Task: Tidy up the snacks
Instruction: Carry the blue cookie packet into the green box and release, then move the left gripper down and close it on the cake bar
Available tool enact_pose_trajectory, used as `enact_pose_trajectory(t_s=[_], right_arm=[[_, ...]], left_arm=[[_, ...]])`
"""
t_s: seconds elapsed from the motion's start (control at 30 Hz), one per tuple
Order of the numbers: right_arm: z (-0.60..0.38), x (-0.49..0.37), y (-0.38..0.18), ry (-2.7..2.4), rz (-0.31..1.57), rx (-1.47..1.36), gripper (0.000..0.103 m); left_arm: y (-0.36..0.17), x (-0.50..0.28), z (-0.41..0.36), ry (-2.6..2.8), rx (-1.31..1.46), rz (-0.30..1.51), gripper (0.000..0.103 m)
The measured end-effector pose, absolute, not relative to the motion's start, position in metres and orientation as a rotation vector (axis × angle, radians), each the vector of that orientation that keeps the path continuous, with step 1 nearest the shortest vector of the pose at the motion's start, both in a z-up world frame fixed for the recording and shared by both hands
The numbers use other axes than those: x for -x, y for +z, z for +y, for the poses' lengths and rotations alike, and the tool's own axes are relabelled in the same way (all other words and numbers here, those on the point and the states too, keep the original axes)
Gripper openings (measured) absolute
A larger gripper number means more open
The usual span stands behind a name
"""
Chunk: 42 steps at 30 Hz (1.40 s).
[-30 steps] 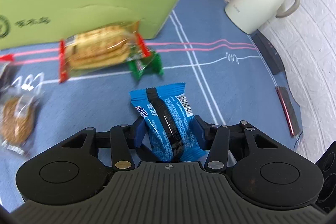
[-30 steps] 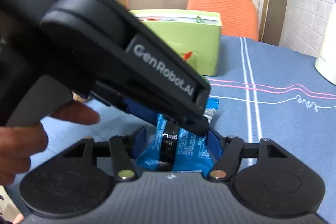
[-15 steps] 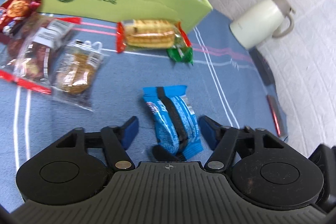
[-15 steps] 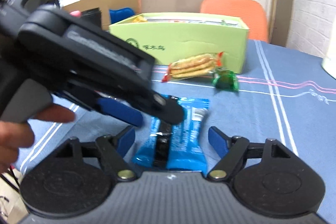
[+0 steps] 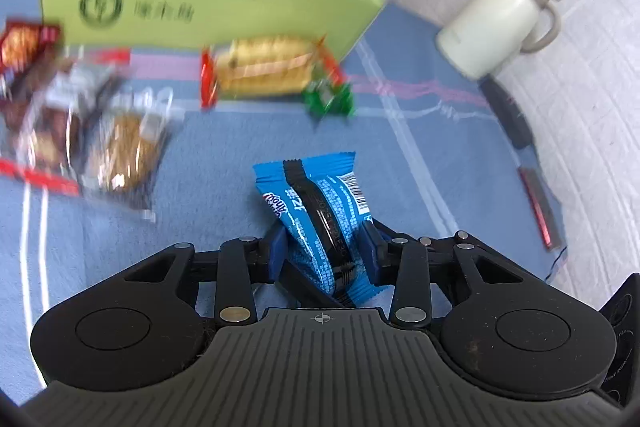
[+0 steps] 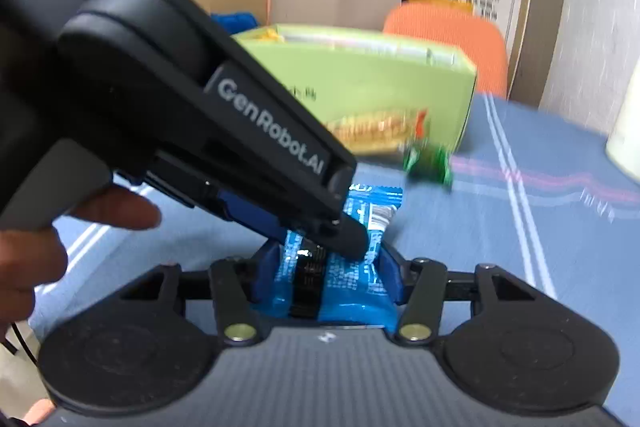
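On the left of the surface [image 5: 208, 155] lie loose packets [image 5: 120, 151], with the box [image 5: 224, 7] behind them and a cracker pack [image 5: 264, 69] at its foot. In the middle, the blue wafer [image 5: 320, 215] sits pinched between both tongs: the left tongs [image 5: 322, 251] are closing on its lower half, and the right tongs [image 6: 326, 277] are closing across its width. To do this well, let one pair keep the hold and the other let go, then carry the wafer over the box wall. A jug [image 5: 496, 23] stands far right.
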State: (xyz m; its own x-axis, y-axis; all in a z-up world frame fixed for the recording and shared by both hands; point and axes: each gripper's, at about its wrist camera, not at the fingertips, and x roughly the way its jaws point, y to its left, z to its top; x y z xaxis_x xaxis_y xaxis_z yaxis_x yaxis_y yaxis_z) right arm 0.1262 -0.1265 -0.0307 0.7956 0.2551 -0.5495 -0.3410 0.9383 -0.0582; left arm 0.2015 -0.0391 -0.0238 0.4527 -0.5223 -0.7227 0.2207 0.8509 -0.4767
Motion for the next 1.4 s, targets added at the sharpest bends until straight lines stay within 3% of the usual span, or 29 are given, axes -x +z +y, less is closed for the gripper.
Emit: enact_pose_trajectory(t_s=[0.17, 0.4, 0.67, 0.77, 0.87, 0.93, 1.03, 1.07, 1.17, 1.4], right_arm=[[-0.129, -0.151, 0.016, 0.313, 0.444, 0.203, 0.056], [-0.136, -0.255, 0.057, 0.349, 0.394, 0.202, 0.058], [-0.133, -0.346, 0.035, 0.372, 0.496, 0.196, 0.058], [-0.137, -0.361, 0.023, 0.383, 0.518, 0.165, 0.061], [-0.154, -0.351, 0.035, 0.372, 0.464, 0.129, 0.071], [-0.168, -0.325, 0.044, 0.366, 0.412, 0.138, 0.077], [-0.183, -0.279, 0.040, 0.360, 0.406, 0.160, 0.095], [-0.187, -0.266, 0.034, 0.373, 0.428, 0.158, 0.094], [-0.187, -0.251, 0.009, 0.432, 0.538, 0.116, 0.094], [-0.157, -0.279, -0.020, 0.528, 0.661, 0.118, 0.094]], left_arm=[[0.028, -0.227, -0.035, -0.502, 0.354, 0.883, 0.017], [0.077, -0.324, -0.034, -0.469, 0.361, 0.805, 0.015], [0.052, -0.424, -0.041, -0.407, 0.337, 0.880, 0.013], [0.032, -0.442, -0.039, -0.409, 0.351, 0.899, 0.019], [0.032, -0.438, -0.027, -0.404, 0.370, 0.857, 0.034], [0.041, -0.417, -0.014, -0.429, 0.373, 0.808, 0.038], [0.052, -0.376, 0.008, -0.473, 0.377, 0.743, 0.050], [0.052, -0.363, 0.014, -0.480, 0.375, 0.729, 0.053], [0.041, -0.328, 0.025, -0.499, 0.388, 0.736, 0.053], [-0.018, -0.330, 0.018, -0.485, 0.461, 0.984, 0.047]])
